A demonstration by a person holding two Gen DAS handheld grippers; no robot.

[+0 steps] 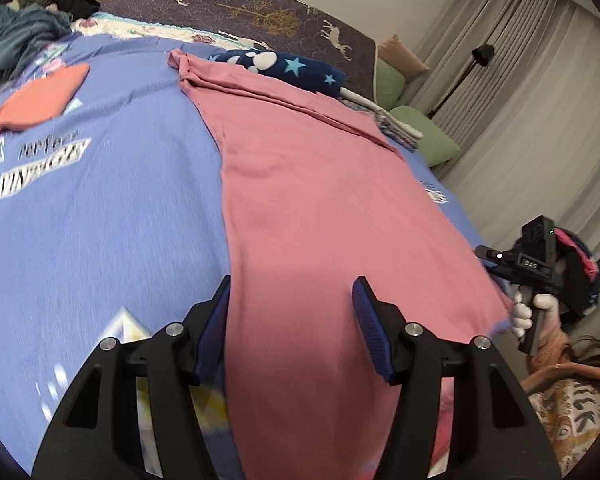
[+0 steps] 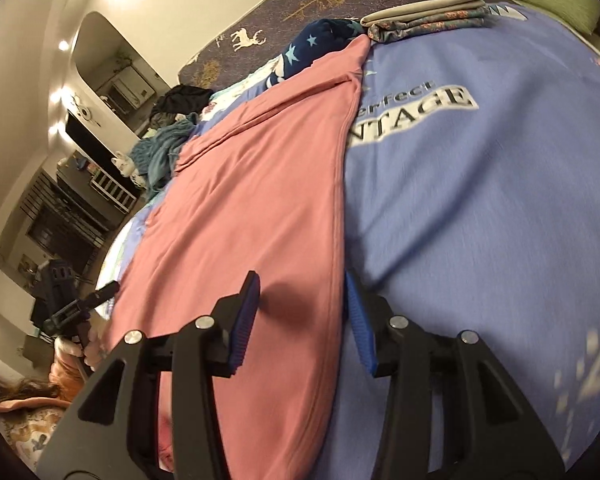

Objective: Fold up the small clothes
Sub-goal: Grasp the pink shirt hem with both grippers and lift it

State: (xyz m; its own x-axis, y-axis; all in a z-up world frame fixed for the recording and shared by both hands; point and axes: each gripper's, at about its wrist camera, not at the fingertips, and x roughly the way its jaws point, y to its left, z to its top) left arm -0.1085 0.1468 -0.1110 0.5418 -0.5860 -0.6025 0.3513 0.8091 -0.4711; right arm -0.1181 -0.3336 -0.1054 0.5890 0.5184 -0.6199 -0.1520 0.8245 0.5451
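Note:
A pink garment point(image 1: 320, 208) lies spread flat and lengthwise on the blue printed bedsheet point(image 1: 100, 220). My left gripper point(image 1: 294, 284) is open over the garment's near end, close to its left edge, and its blue pads point(image 1: 366, 320) press on nothing. In the right wrist view the same pink garment point(image 2: 252, 208) runs away from me. My right gripper point(image 2: 302, 280) is open astride its right hem, with cloth lying loose between the fingers. A gloved hand point(image 1: 528, 312) holds the right gripper at the garment's right corner.
A folded orange piece point(image 1: 36, 100) lies far left, and dark and teal clothes point(image 1: 28, 28) are heaped at the back corner. A navy star-print cloth point(image 1: 280, 66) and a folded stack point(image 2: 424, 16) sit at the far end. Green cushions point(image 1: 424, 136) and curtains are to the right.

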